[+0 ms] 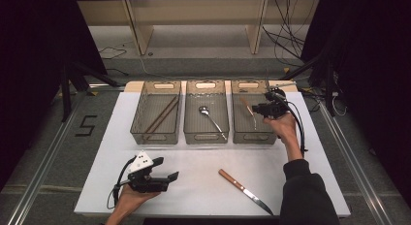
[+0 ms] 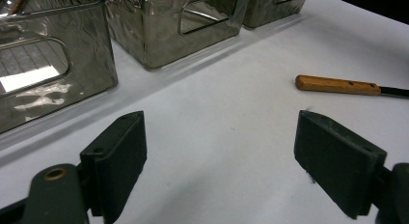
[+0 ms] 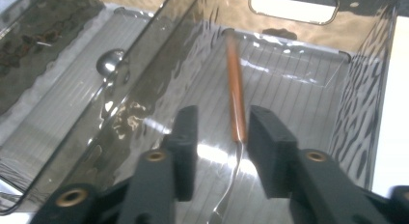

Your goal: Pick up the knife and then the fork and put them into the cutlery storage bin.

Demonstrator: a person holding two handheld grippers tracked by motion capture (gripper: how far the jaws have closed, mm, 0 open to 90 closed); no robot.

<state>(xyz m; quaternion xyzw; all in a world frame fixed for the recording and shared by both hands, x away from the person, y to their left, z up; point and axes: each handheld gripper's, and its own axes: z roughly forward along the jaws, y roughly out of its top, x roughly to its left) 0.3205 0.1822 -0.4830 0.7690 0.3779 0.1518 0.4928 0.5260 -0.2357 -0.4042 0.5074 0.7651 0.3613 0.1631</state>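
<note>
The right claw (image 3: 219, 137) hangs over the right bin (image 1: 240, 136), spread a little, pinching nothing. A wooden-handled fork (image 3: 235, 96) lies on the bin floor just under it. The left claw (image 2: 219, 159) is spread wide over the white counter (image 1: 194, 162), near the left. A knife (image 1: 244, 190) lies on the counter, near the front.

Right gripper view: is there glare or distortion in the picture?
Right gripper view: bright glare streaks on the clear bin floor, and its rippled walls warp reflections; the wooden-handled utensil stays sharp. High view: dark surroundings, evenly lit white table.
</note>
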